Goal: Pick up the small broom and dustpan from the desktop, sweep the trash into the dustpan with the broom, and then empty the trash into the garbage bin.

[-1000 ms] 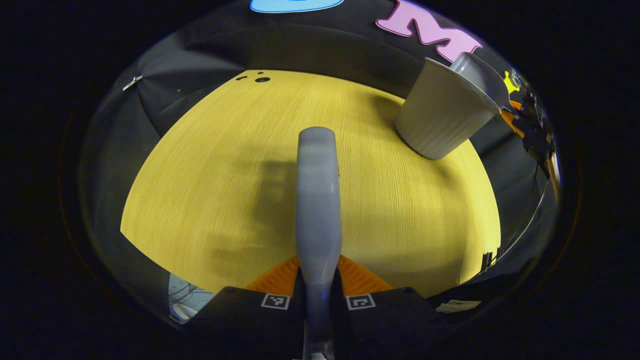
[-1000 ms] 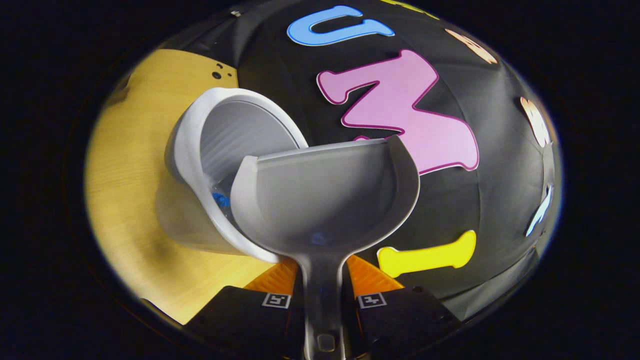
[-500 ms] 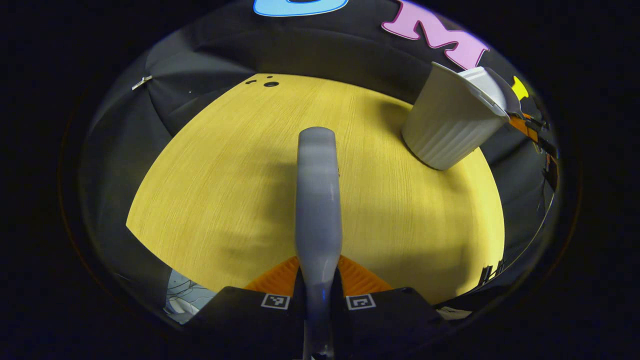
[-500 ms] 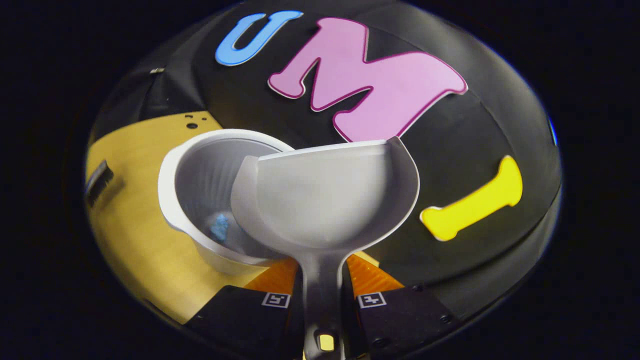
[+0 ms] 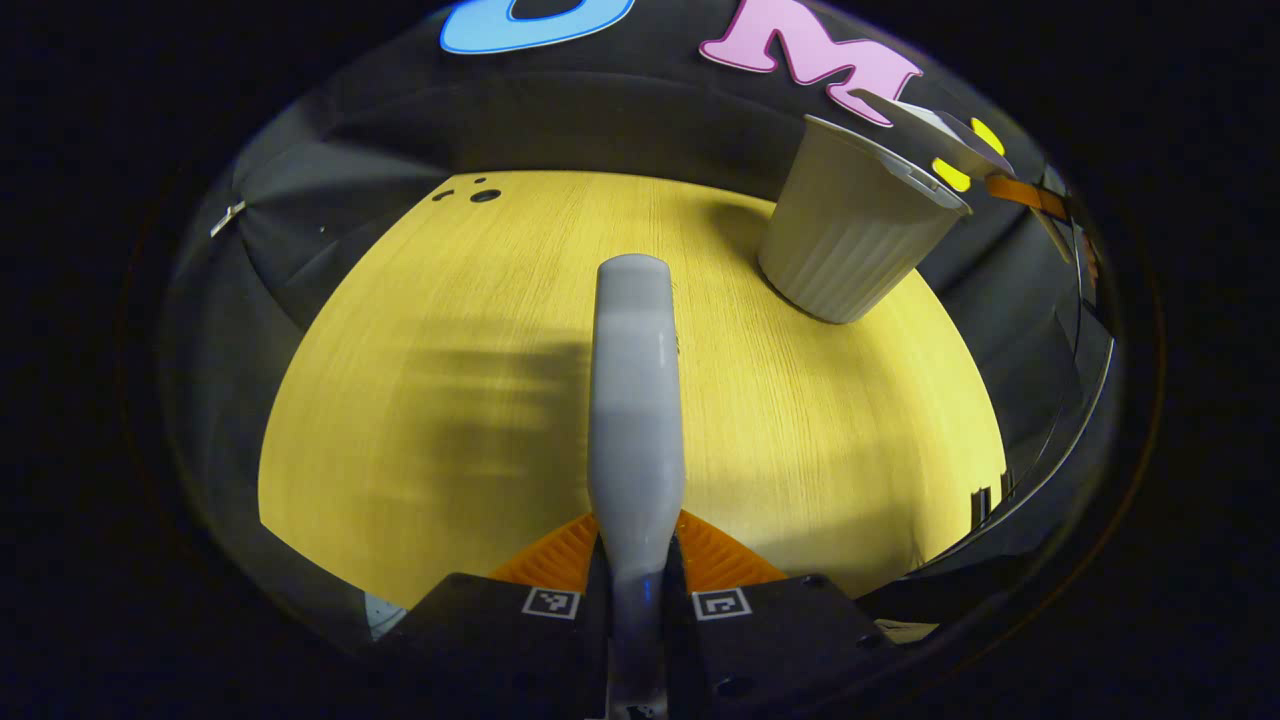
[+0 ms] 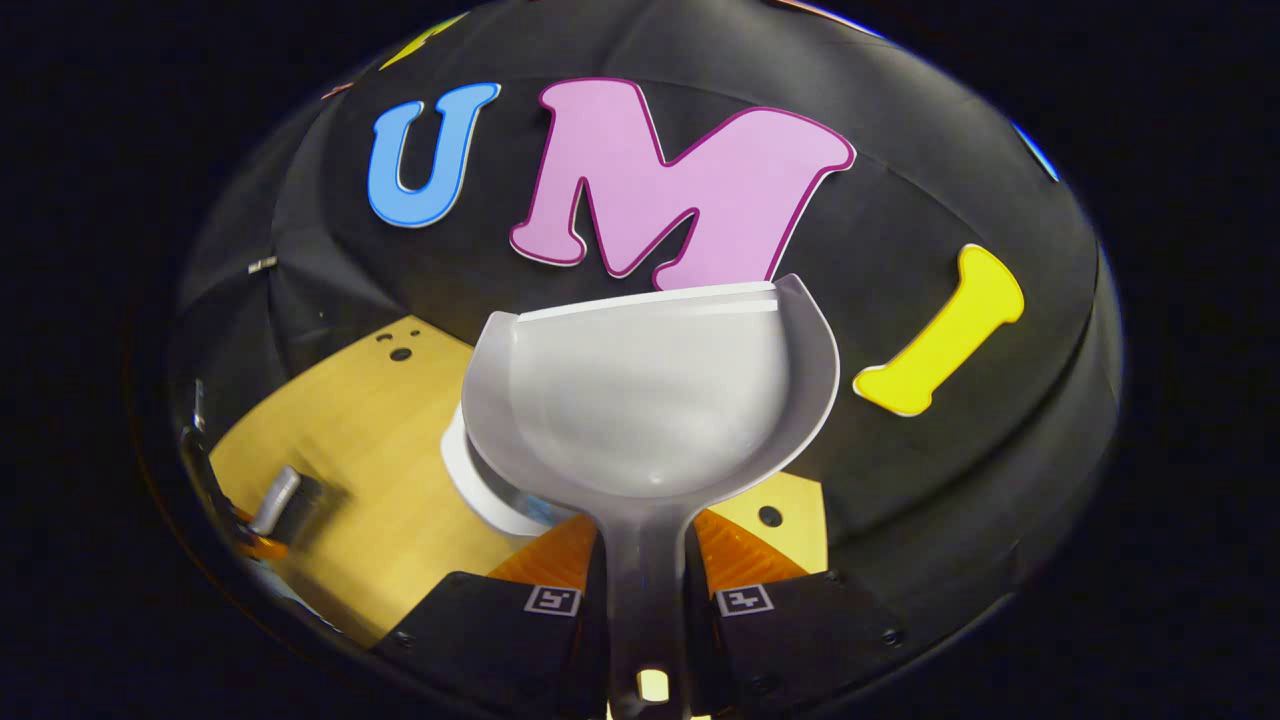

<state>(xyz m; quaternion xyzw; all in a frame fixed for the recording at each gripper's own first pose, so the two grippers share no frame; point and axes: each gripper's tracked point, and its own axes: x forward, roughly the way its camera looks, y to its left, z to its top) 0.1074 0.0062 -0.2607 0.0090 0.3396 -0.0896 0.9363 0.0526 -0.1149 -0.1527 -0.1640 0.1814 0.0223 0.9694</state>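
My left gripper point(image 5: 637, 548) is shut on the grey broom handle point(image 5: 634, 400), which points out over the yellow table point(image 5: 450, 400). The white ribbed garbage bin point(image 5: 848, 238) stands upright at the far right of the table. Just above the bin's rim hangs the grey dustpan point(image 5: 935, 130). In the right gripper view, my right gripper point(image 6: 645, 550) is shut on the dustpan's handle point(image 6: 645, 580). The dustpan's scoop point(image 6: 650, 400) faces me and looks empty. It hides most of the bin point(image 6: 470, 485) beneath it. The broom point(image 6: 277, 498) shows far left, low over the table.
Small dark holes point(image 5: 484, 195) mark the table's far left corner, and another hole point(image 6: 769, 516) lies near the bin. The black cloth wall point(image 5: 620, 110) rises right behind the table. The table's right edge point(image 5: 985, 420) runs close to the bin.
The dustpan has swung from tipped beside the bin's mouth to a level pose above it, covering the bin. The left gripper with the broom has shifted only slightly.
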